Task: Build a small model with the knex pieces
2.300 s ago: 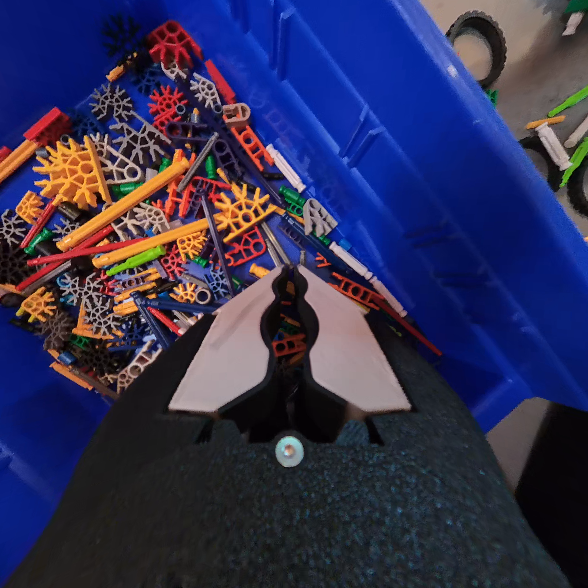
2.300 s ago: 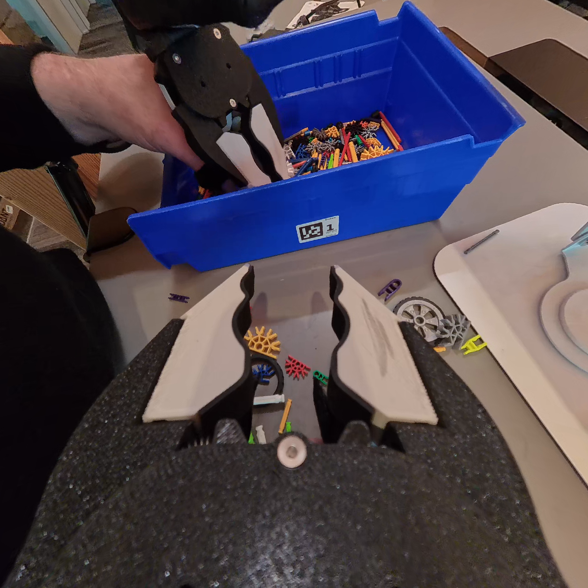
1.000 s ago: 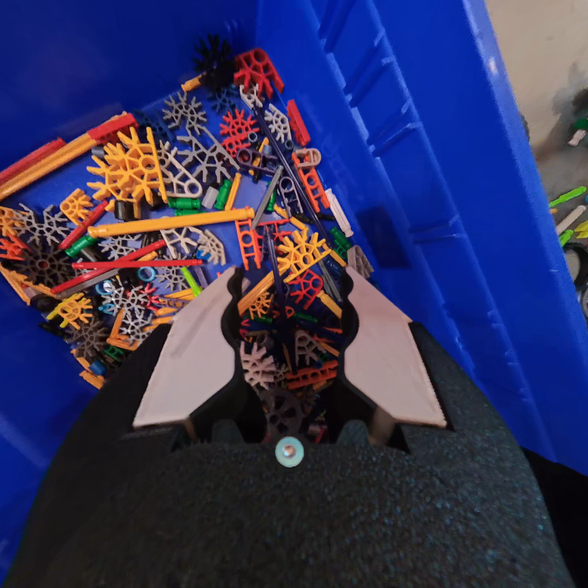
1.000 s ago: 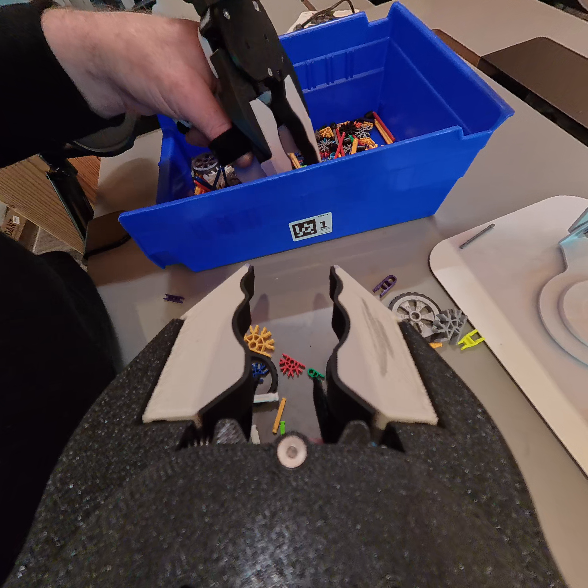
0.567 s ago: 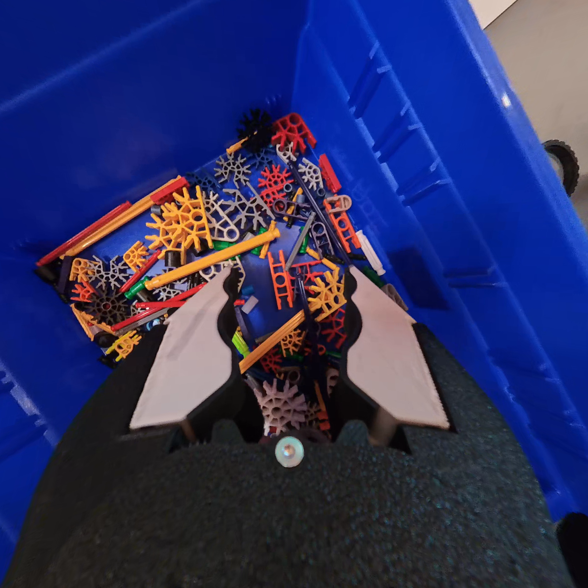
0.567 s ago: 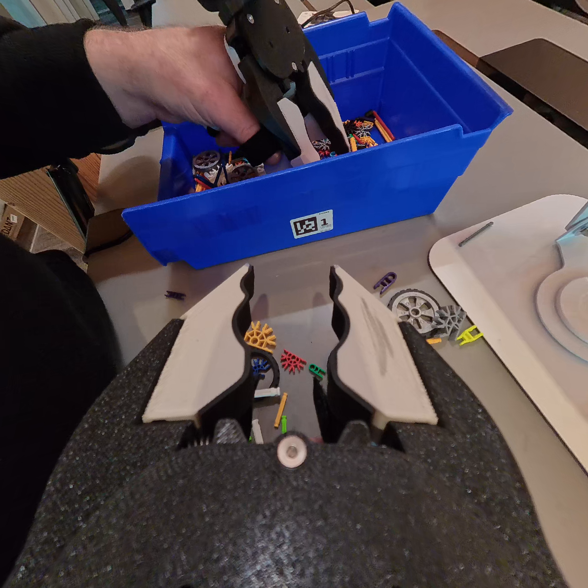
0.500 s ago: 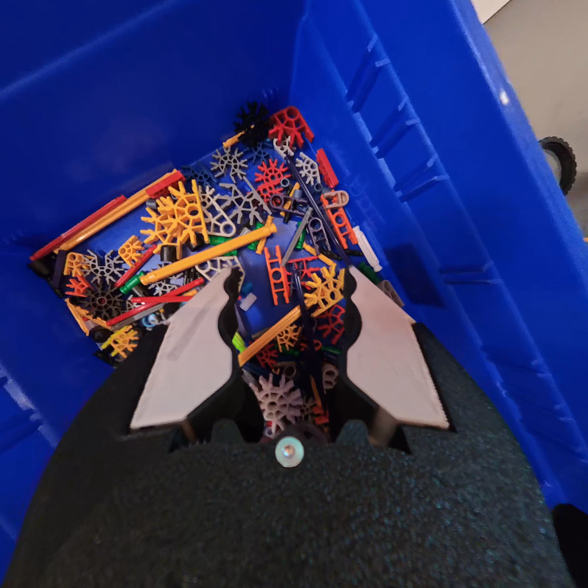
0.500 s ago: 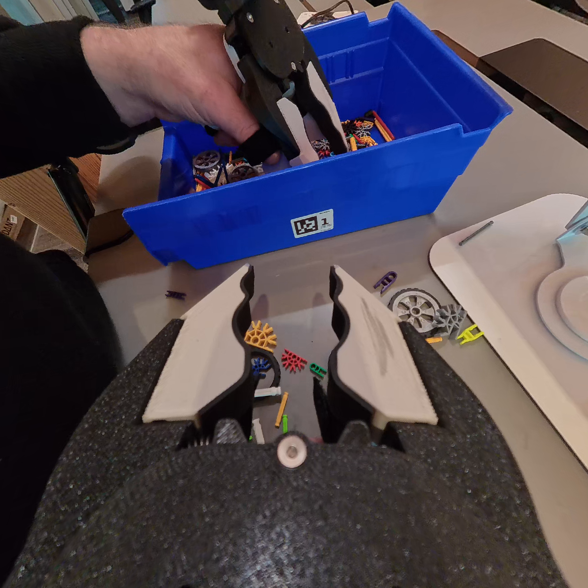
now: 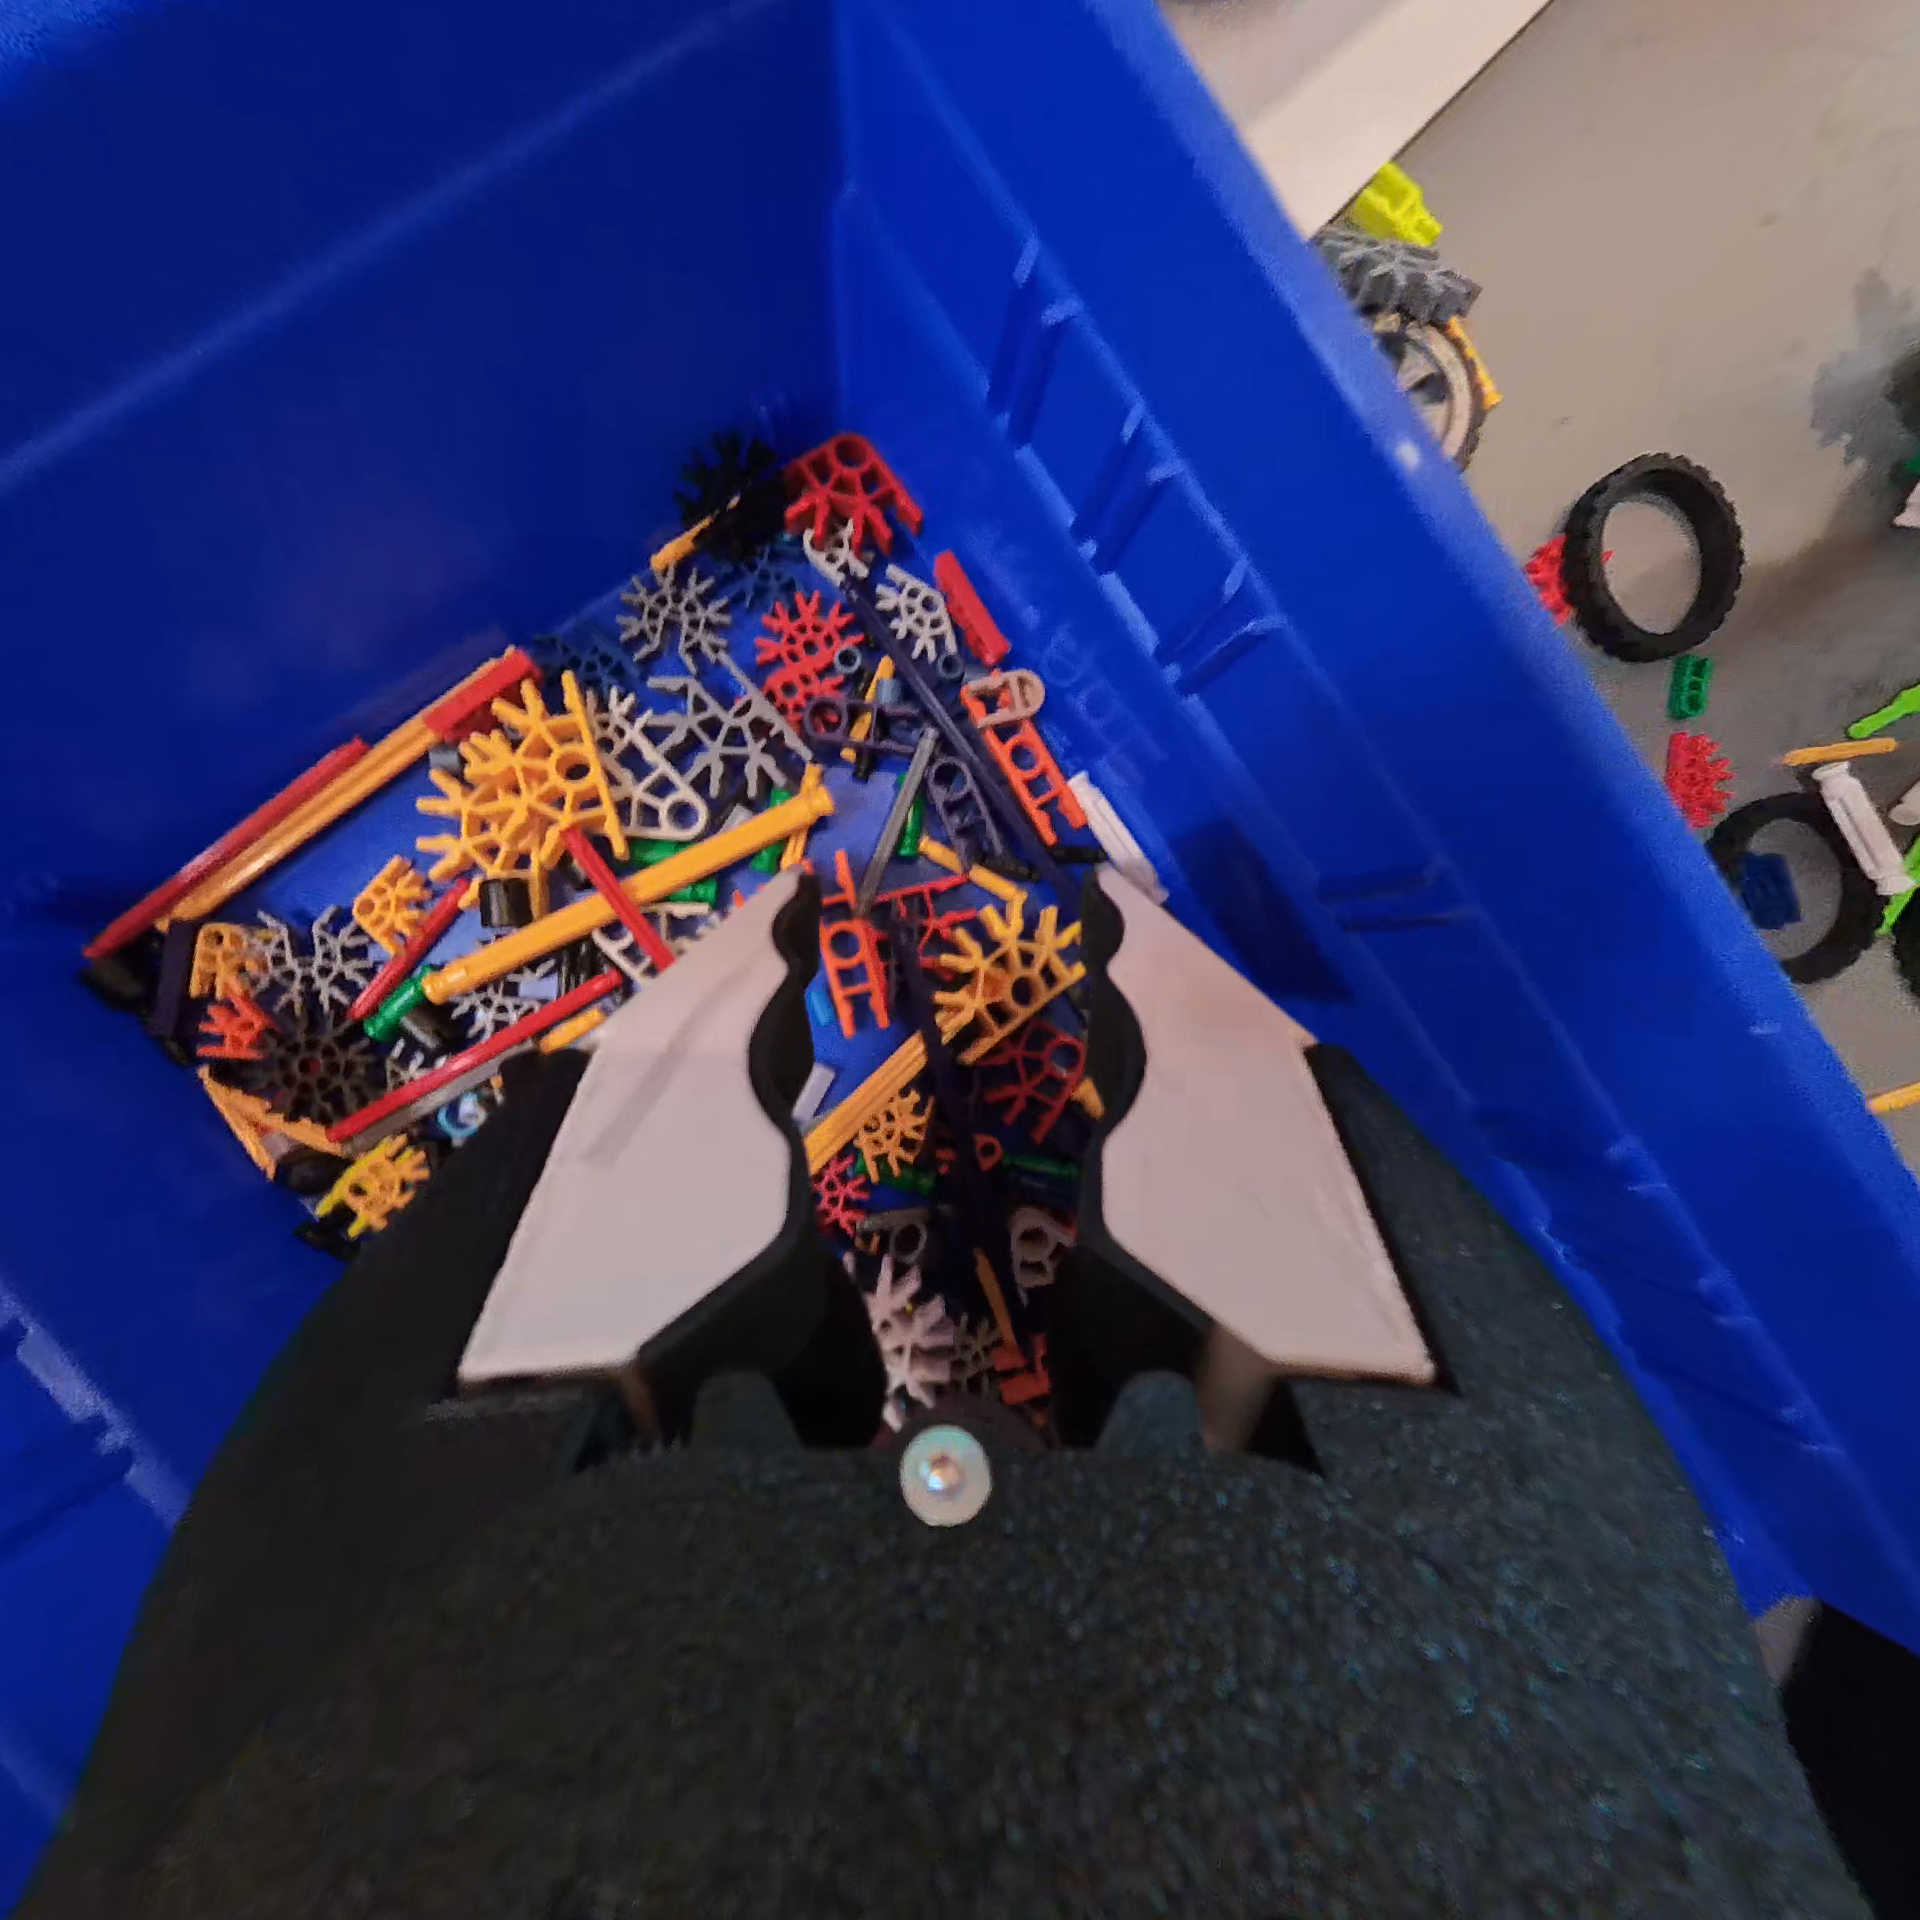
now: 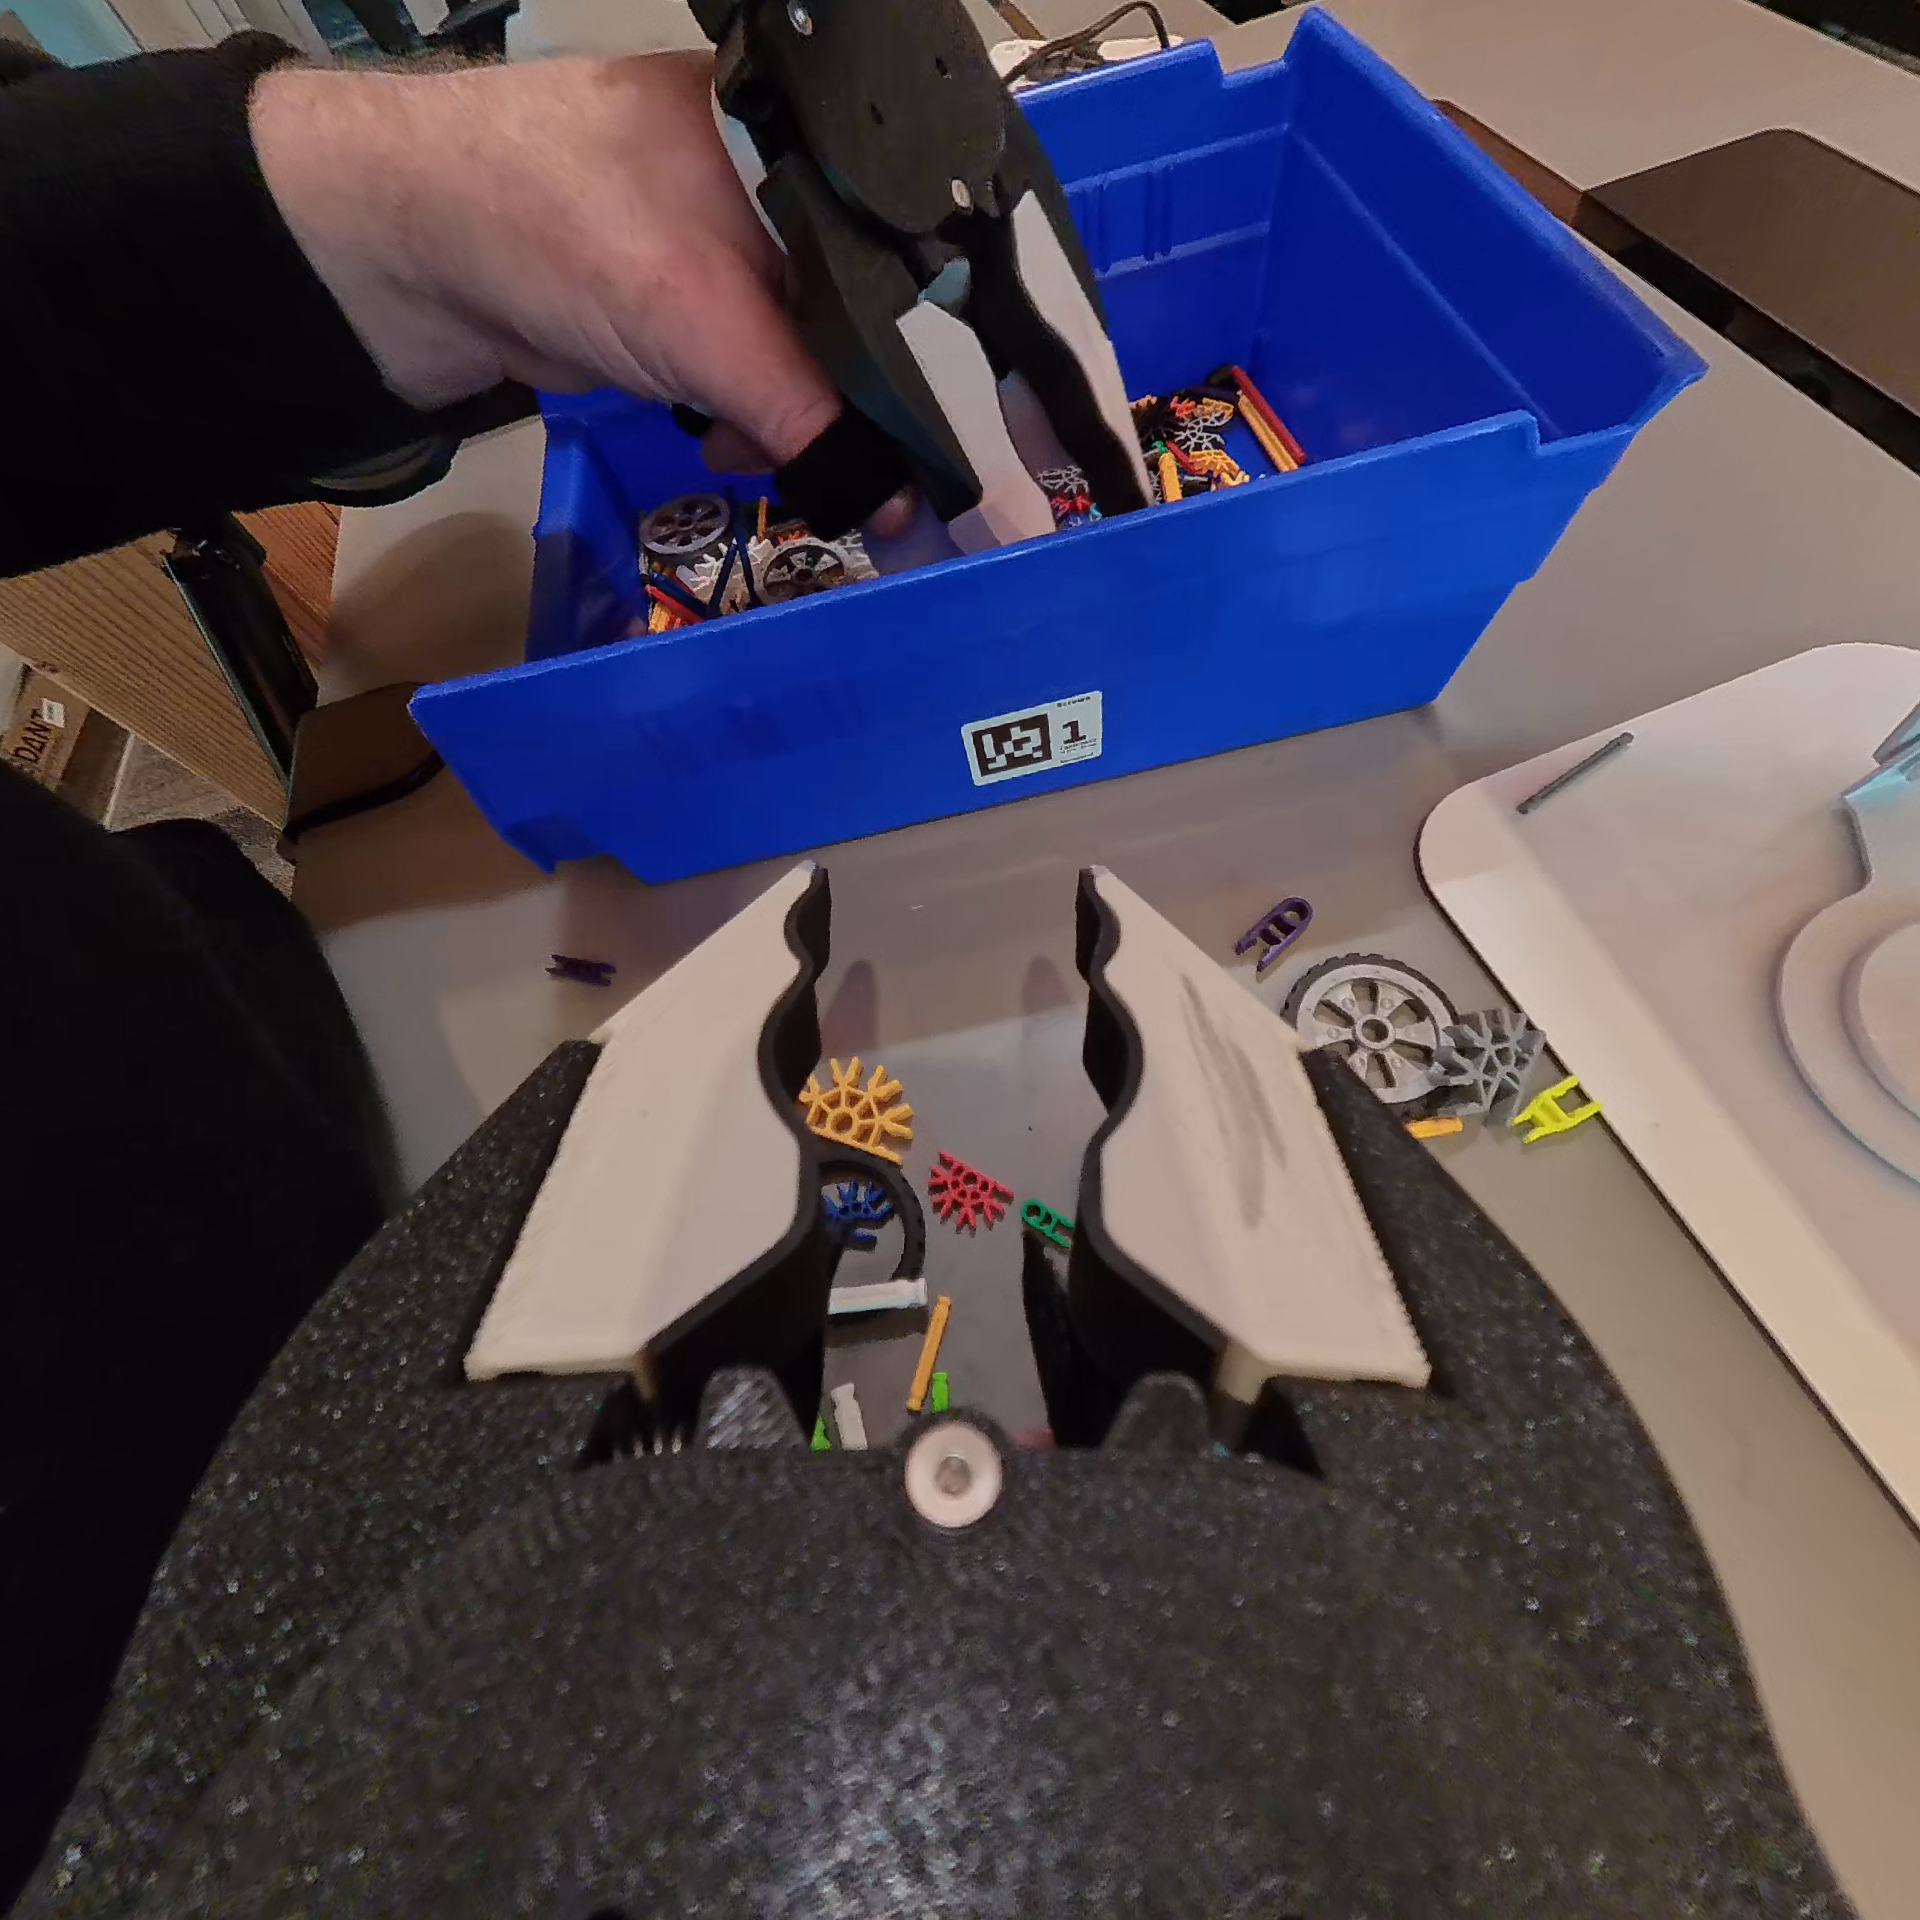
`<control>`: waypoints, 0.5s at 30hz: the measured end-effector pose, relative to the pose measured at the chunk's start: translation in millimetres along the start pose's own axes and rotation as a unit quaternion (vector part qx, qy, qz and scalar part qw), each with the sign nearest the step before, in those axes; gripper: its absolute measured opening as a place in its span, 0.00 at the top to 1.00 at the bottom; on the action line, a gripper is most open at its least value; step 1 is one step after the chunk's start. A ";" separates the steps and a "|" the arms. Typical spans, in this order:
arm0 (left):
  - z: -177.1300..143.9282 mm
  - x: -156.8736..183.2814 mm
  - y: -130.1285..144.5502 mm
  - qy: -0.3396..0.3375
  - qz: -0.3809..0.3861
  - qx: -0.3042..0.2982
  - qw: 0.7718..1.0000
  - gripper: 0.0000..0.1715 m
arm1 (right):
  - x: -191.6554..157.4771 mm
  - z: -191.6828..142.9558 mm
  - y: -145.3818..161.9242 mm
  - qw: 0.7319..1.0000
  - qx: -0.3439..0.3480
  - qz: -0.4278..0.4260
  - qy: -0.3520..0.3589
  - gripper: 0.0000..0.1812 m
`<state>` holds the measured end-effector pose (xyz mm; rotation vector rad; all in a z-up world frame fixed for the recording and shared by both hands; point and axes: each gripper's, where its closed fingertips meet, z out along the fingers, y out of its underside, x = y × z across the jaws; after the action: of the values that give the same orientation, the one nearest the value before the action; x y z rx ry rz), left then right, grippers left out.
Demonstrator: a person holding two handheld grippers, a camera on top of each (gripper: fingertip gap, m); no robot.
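Left gripper [image 9: 943, 914] first: we've got it down inside the blue bin [image 9: 1195, 644], jaws spread wide and nothing between them. Over at nine o'clock in the left wrist view we see red and yellow rods [image 9: 312, 800] lying along the bin floor, then a big yellow snowflake connector [image 9: 530, 779] and a long yellow rod [image 9: 623, 904] running toward our left finger. Dead ahead in the gap we spot an orange ladder-shaped piece [image 9: 857, 961] and a yellow fan connector [image 9: 1003, 971], both on the pile below the tips. Up at twelve o'clock sits a red connector [image 9: 847, 494] in the bin's corner. Swinging to three o'clock, outside the wall, we see a black tyre [image 9: 1652, 561] on the table.

Now the right wrist view. At ten o'clock we see our left hand [image 10: 540, 229] gripping the left gripper [image 10: 1070, 488], its tips dipped among the pieces in the blue bin [image 10: 1039, 644], which wears a small square marker sticker [image 10: 1032, 738] on its front wall. Right gripper [image 10: 951, 894] hovers above the table [image 10: 1039, 831], released and empty, just short of the bin. Between its fingers on the table we've got a yellow connector [image 10: 857, 1110], a red connector [image 10: 966, 1190] and a small green clip [image 10: 1044, 1221]. At two o'clock lie a purple clip [image 10: 1276, 928], a grey wheel [image 10: 1371, 1029] and a white board [image 10: 1683, 935].
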<state>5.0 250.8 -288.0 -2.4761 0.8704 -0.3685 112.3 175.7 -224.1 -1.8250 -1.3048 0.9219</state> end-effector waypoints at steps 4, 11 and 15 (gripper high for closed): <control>10.8 2.3 -6.0 0.004 0.020 -0.005 1.000 0.74 | 0.0 0.7 -0.1 1.000 0.000 0.001 0.001 0.74; 20.6 6.7 5.9 0.021 0.015 -0.047 0.999 0.77 | 3.7 -0.7 2.0 1.000 -0.001 0.006 0.007 0.74; 14.5 7.1 6.1 0.020 0.022 -0.048 0.998 0.79 | 4.9 0.0 3.1 1.000 0.000 0.009 0.006 0.74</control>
<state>13.1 247.2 -302.8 -2.5398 0.9779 -0.3702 114.9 179.6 -227.5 -1.8429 -1.2835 0.9174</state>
